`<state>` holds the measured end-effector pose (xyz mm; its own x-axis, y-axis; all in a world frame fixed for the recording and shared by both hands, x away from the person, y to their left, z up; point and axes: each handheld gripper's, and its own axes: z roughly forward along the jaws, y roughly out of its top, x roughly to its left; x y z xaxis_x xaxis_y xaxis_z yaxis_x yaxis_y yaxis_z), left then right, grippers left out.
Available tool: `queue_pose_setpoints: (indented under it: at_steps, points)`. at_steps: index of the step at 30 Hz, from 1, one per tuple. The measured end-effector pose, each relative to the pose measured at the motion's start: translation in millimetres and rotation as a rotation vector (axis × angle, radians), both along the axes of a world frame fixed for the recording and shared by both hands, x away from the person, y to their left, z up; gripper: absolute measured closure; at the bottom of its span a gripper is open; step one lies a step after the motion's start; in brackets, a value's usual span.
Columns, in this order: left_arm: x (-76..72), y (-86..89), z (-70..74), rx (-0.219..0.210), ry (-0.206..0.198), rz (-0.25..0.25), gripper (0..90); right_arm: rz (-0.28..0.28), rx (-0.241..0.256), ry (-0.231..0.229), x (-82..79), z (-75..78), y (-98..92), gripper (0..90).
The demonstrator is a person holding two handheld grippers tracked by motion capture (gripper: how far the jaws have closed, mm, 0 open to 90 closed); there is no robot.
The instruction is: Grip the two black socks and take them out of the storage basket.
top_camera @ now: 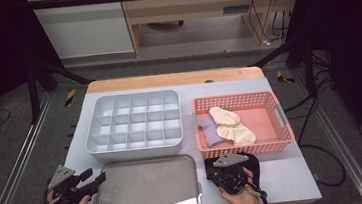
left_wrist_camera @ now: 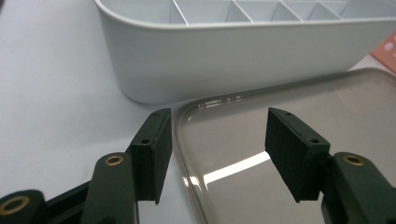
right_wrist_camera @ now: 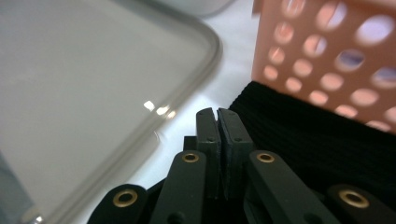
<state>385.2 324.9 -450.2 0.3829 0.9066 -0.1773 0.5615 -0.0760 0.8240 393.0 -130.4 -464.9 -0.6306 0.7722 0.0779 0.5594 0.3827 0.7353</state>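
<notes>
Black cloth [right_wrist_camera: 308, 135] — lies just right of the right gripper [right_wrist_camera: 217, 116], against the pink basket [right_wrist_camera: 327, 56]; jaws clenched, empty. Left gripper [left_wrist_camera: 217, 140] — released, straddling the metal tray [left_wrist_camera: 280, 121] rim.

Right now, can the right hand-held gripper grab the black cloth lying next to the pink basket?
Probably yes. The right hand-held gripper sits right at the edge of the black cloth, in front of the pink basket, with nothing between them. But its jaws are shut, so they would have to open first.
</notes>
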Motion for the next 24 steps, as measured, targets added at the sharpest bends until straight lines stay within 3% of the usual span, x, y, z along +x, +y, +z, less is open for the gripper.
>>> queue_pose_setpoints:
  at_steps: [8,15,24]
  points:
    - [-5.3,-7.3,24.0,-0.006,-0.055,-0.030,41.2,0.025,0.094,-0.061,-6.4,26.9,-6.7,88.5]
    - [-9.0,-18.7,47.4,-0.020,-0.086,-0.047,41.9,0.094,0.181,-0.082,-10.1,44.7,9.7,88.6]
    - [-10.4,-39.0,69.1,-0.027,-0.121,-0.067,41.8,0.161,0.188,-0.049,-5.2,38.5,43.4,88.4]
